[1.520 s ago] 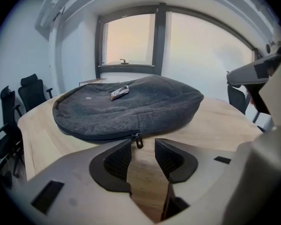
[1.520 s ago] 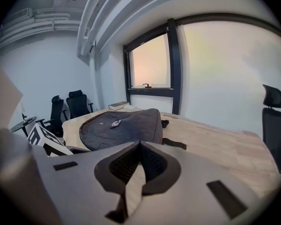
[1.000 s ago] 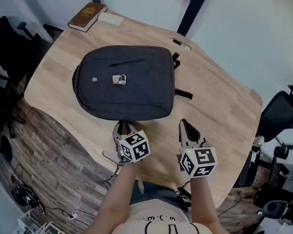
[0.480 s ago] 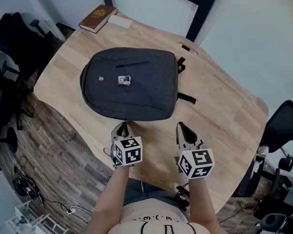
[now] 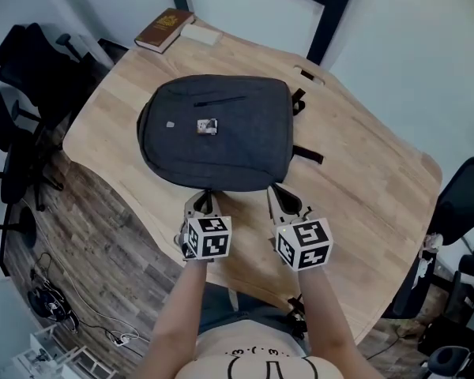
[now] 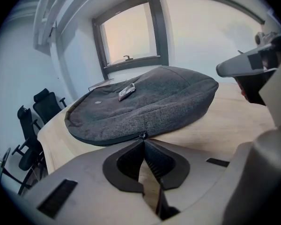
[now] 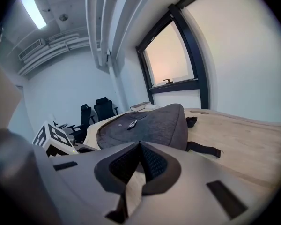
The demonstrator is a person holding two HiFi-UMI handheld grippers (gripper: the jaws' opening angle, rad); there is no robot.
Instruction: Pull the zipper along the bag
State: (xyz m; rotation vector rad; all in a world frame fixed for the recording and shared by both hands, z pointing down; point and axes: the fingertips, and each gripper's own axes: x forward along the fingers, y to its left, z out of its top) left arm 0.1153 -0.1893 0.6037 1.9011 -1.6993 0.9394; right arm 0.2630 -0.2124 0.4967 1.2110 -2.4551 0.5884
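A pale wooden table (image 5: 363, 188) with a rounded, wavy edge fills the middle of the head view, and the dark grey bag (image 5: 217, 136) lies flat on it, a little toward the far left, with a small tag (image 5: 206, 125) on its top face and a black strap (image 5: 308, 155) trailing off its right side. At the table's far left corner sits a brown book (image 5: 164, 29) with a white pad (image 5: 201, 34) just beside it. The left gripper (image 5: 203, 204) rests at the middle of the bag's near edge, its jaws pinched together on the small zipper pull (image 6: 141, 136) at the seam. The right gripper (image 5: 278, 198) is just beside the bag's near right corner, its jaws closed tight with nothing between them. The floor (image 5: 87, 243) has a dark wood-plank pattern, with cables (image 5: 51, 302) lying at the near left. Black office chairs (image 5: 24, 69) stand to the left of the table, and another chair (image 5: 462, 204) stands at the right. Beyond the table are white walls (image 5: 411, 61) and a dark-framed window (image 6: 131, 34), and a strip light (image 7: 33, 8) glows on the ceiling
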